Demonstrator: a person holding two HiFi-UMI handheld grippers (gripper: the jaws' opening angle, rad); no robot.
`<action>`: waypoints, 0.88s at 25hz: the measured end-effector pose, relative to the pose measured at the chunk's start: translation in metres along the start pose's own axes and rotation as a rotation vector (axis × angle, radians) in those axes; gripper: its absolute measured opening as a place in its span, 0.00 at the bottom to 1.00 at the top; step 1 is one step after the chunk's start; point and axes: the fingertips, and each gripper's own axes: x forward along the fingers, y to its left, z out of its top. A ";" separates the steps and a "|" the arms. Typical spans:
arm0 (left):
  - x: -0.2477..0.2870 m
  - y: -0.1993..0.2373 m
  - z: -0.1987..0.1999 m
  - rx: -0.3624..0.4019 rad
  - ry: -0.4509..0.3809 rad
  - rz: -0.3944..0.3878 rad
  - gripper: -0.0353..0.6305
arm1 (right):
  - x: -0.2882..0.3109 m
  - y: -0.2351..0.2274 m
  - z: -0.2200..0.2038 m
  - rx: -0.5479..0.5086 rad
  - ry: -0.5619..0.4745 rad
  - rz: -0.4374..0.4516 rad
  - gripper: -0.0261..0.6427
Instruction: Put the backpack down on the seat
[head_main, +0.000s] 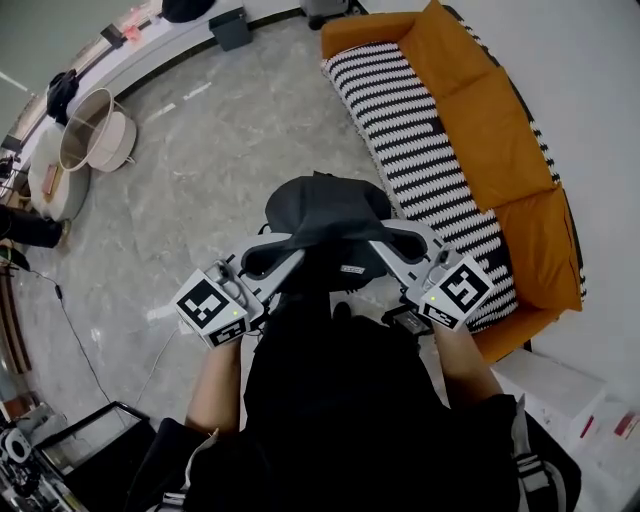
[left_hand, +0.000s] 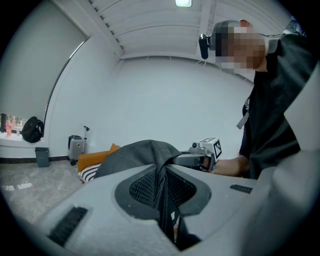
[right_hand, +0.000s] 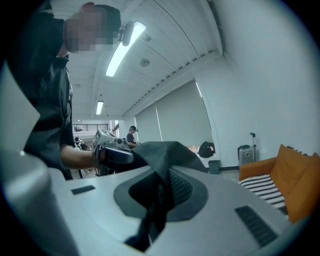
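Nearest, the person in a black top (head_main: 345, 400) holds both tools out roughly level. The left gripper (head_main: 262, 260), grey with a marker cube, has its jaws almost together, and the left gripper view shows a fold of black cloth pinched between the pads. The right gripper (head_main: 400, 242) is closed just as narrowly on another fold of the same cloth. Between them hangs the black fabric backpack (head_main: 325, 212), carried by its top and lifted clear of the grey marbled floor (head_main: 200, 180). Just beyond it, to the right, runs the orange sofa (head_main: 490, 130), its seat under a black-and-white striped cover (head_main: 410, 130). The backpack is in the air beside the seat's front edge, not on it. Farther off stand a round white side table (head_main: 98, 135) and a small dark bin (head_main: 230, 28) by the wall.
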 end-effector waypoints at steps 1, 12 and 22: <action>0.002 0.007 0.002 -0.001 -0.002 -0.003 0.12 | 0.005 -0.005 0.001 0.001 0.002 -0.002 0.09; 0.024 0.102 0.041 0.008 -0.010 -0.076 0.12 | 0.074 -0.072 0.032 -0.003 0.010 -0.059 0.09; 0.043 0.189 0.068 0.044 -0.031 -0.154 0.12 | 0.138 -0.134 0.049 0.013 -0.002 -0.105 0.09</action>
